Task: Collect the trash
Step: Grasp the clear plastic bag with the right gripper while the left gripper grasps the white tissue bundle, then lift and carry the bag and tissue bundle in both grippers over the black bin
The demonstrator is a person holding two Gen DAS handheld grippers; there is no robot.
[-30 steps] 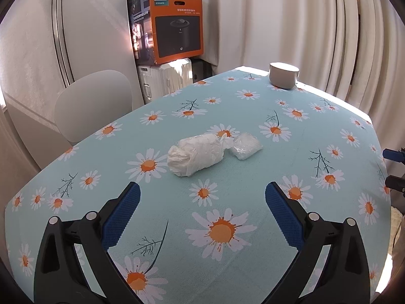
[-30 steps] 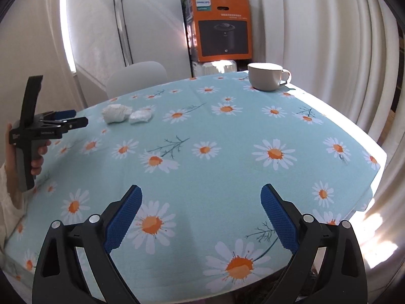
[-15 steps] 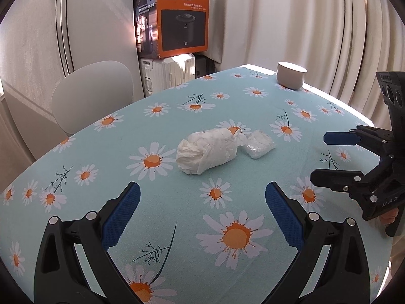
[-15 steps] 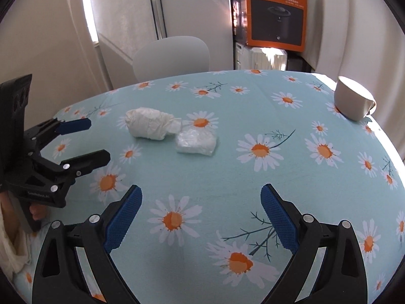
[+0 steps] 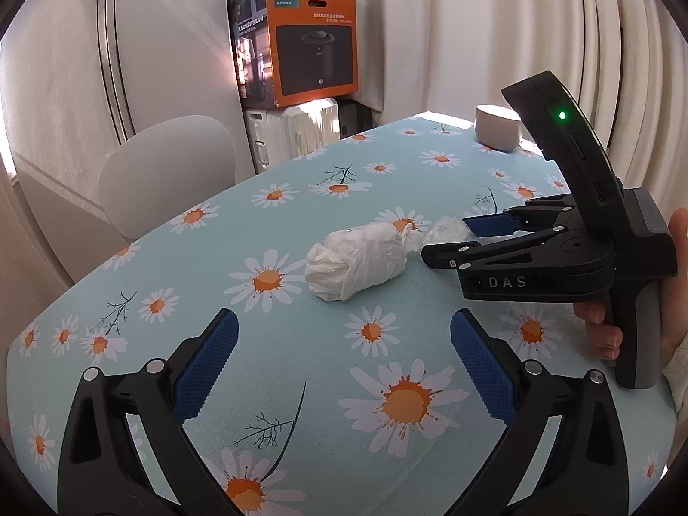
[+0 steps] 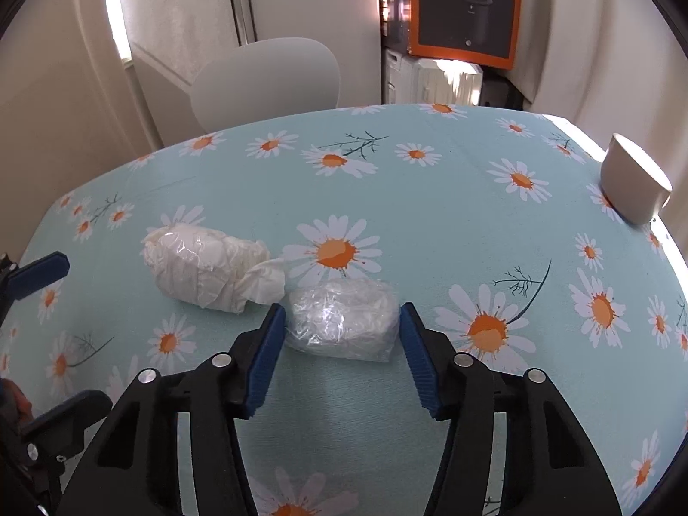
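My right gripper [image 6: 342, 329] is down at the table now, its jaws closing in with the crumpled clear plastic wad [image 6: 342, 322] sitting right between the blue pads [image 6: 264, 357]. The pads sit at the wad's two sides, and I can't tell whether they're pressing it; the wad lies flat on the daisy tablecloth [image 6: 430, 215].

Just to the left of it, touching at one corner, there's the bigger bundle of crumpled white tissue [image 6: 210, 268], lying on its side on the cloth.

From my left wrist camera, the left gripper [image 5: 344, 357] hangs over the near part of the table with its jaws spread wide and nothing between them. The tissue bundle [image 5: 359, 260] is ahead of it, well clear of the fingertips. The right gripper [image 5: 447, 243] reaches in from the right, a hand [image 5: 602, 327] wrapped around its grip, its tips at the plastic wad [image 5: 447, 230], which is half hidden behind them.

A beige mug [image 6: 634, 187] stands at the far right edge of the table, well apart from the trash. Beyond the table, a white chair [image 6: 266, 81] and an orange Philips appliance box [image 5: 314, 38].
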